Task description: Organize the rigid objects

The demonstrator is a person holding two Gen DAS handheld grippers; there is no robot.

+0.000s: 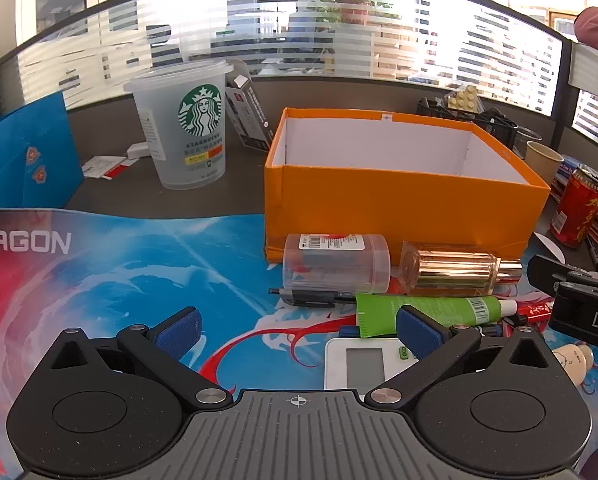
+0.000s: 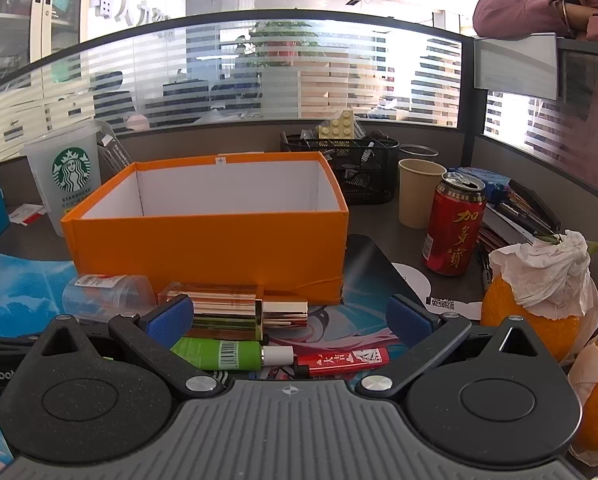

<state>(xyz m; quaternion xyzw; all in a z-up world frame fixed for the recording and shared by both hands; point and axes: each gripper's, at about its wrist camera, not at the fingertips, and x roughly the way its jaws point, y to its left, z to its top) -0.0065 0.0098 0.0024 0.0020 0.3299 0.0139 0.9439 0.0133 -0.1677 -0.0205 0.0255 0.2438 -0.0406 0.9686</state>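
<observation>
An orange box (image 1: 399, 204) (image 2: 203, 248) with a white inside stands open and holds nothing that I can see. In front of it, on the printed mat, lie a clear plastic jar (image 1: 335, 262) (image 2: 107, 294), a gold perfume bottle (image 1: 455, 268) (image 2: 235, 310), a green tube (image 1: 427, 312) (image 2: 227, 354), a black pen (image 1: 311, 296), a red lighter (image 2: 341, 361) and a white device with a screen (image 1: 363, 364). My left gripper (image 1: 299, 330) is open just short of the pile. My right gripper (image 2: 287, 318) is open with the bottle and tube between its fingers, untouched.
A Starbucks cup (image 1: 187, 124) (image 2: 69, 176) and a blue bag (image 1: 23, 160) stand at the left. A red can (image 2: 455, 226) (image 1: 577, 208), a paper cup (image 2: 417, 192), a black mesh organizer (image 2: 351, 168), stacked books and tissue-wrapped oranges (image 2: 535, 316) crowd the right. A person leans on the partition (image 2: 539, 12).
</observation>
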